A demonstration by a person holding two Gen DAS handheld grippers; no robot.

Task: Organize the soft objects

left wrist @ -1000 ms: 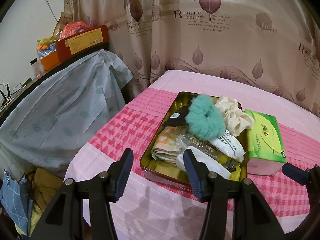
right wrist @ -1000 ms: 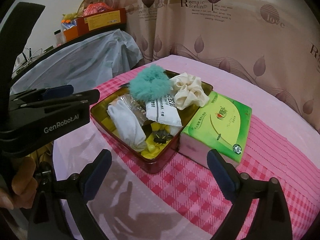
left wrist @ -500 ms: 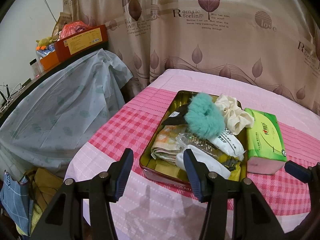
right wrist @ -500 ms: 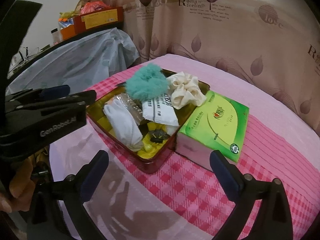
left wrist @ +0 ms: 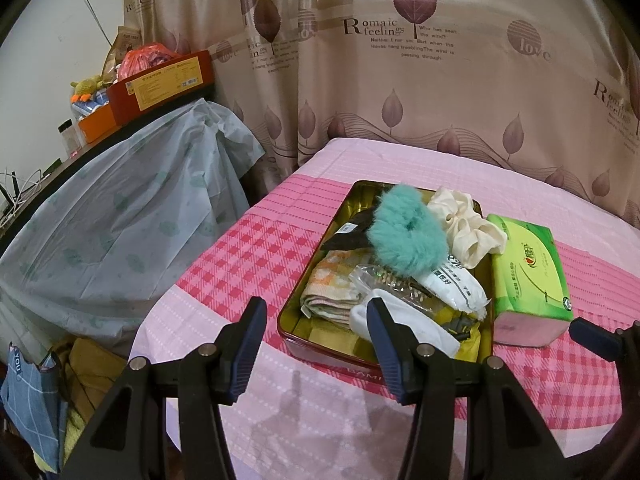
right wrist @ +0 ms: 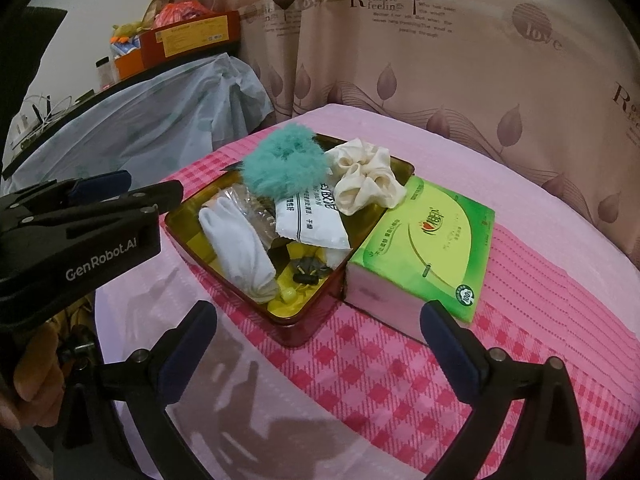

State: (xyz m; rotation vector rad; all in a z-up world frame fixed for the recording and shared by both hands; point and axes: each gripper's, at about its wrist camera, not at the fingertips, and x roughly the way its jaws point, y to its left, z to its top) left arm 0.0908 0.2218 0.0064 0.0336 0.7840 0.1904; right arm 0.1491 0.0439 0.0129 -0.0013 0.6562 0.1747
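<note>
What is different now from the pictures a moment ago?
The right tool has just been opening its jaws wider, with nothing between them. It took hold of nothing and let nothing go. The left tool stayed open and empty, in the same spot. The tin, the teal fluffy scrunchie, the cream scrunchie and the green tissue pack all lie as before.

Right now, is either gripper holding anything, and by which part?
Nothing is held. The left gripper and right gripper hover with jaws open and empty, short of the gold metal tin; the right jaws have just been opening.
</note>
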